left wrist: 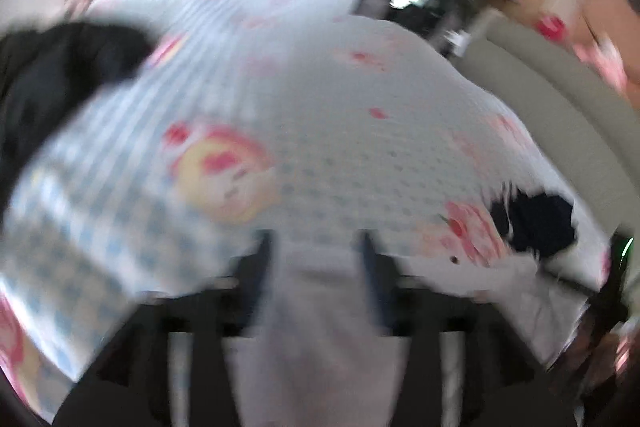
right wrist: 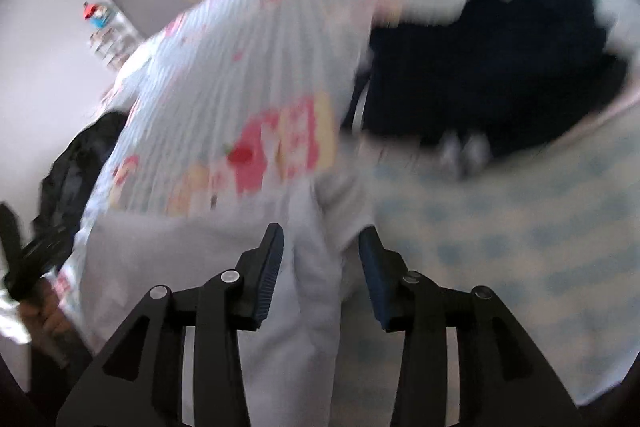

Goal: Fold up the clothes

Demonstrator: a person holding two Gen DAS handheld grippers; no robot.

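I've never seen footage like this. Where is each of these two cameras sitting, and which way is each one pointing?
Left wrist view: on the left gripper, tilted down along its fingers at a white garment on a cartoon-print bedsheet.
Right wrist view: on the right gripper, tilted down at the white garment; the left gripper and hand show at the left edge.
Shared: garment, bedsheet, dark clothes.
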